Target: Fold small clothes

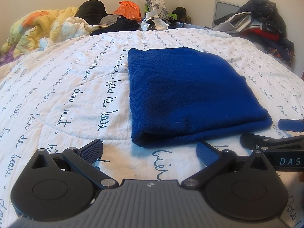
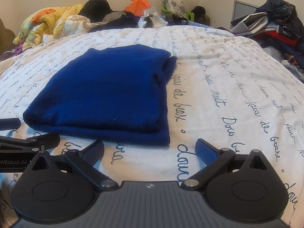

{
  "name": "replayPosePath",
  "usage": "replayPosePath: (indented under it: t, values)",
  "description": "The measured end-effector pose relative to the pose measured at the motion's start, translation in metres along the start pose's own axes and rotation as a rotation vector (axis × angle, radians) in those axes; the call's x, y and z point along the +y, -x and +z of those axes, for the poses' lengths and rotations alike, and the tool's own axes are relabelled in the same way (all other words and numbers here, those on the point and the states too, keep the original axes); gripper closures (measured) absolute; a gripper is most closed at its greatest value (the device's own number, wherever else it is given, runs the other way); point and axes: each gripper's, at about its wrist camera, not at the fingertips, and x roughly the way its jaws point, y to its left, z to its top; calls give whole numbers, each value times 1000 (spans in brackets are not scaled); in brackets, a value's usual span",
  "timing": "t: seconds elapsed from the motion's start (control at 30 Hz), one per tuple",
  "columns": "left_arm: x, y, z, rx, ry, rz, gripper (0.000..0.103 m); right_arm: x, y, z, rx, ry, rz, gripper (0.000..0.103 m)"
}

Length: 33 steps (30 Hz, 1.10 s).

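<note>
A dark blue knit garment point(image 1: 186, 93) lies folded into a thick rectangle on the white bedspread with handwritten script point(image 1: 66, 87). My left gripper point(image 1: 150, 149) stands open just in front of its near folded edge, nothing between its fingers. In the right wrist view the same blue garment point(image 2: 106, 93) lies ahead and to the left, and my right gripper point(image 2: 150, 149) is open wide just short of its near right corner, empty. Each gripper shows at the edge of the other's view: the right gripper point(image 1: 273, 133) and the left gripper point(image 2: 24, 133).
At the head of the bed lie a yellow quilt point(image 1: 38, 28), a black hat point(image 1: 91, 9), an orange bag point(image 1: 129, 9) and dark clothes. A heap of clothes point(image 1: 266, 26) is stacked at the right. Bare bedspread point(image 2: 237, 87) stretches right of the garment.
</note>
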Motion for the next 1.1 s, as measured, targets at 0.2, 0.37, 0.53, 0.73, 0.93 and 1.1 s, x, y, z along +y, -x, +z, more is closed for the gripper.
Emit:
replayPosePath:
  t: [0.2,0.37,0.53,0.73,0.93,1.1]
  values:
    - [0,0,0,0,-1,-1,0,-1,-1,0,-3,0,0,0]
    - [0,0,0,0,-1,-1,0,-1,0,0,-5,-2,-2,0]
    - [0,0,0,0,0,-1,0,0,0,0,-9,-5,-6,0]
    - [0,0,0,0,0,-1,0,0,1,0,-9,-4,-4,0]
    - [0,0,0,0,0,-1,0,0,1,0,-10,-6,-4,0]
    - [0,0,0,-1,0,-1,0,1,1,0,-10,-6,-4,0]
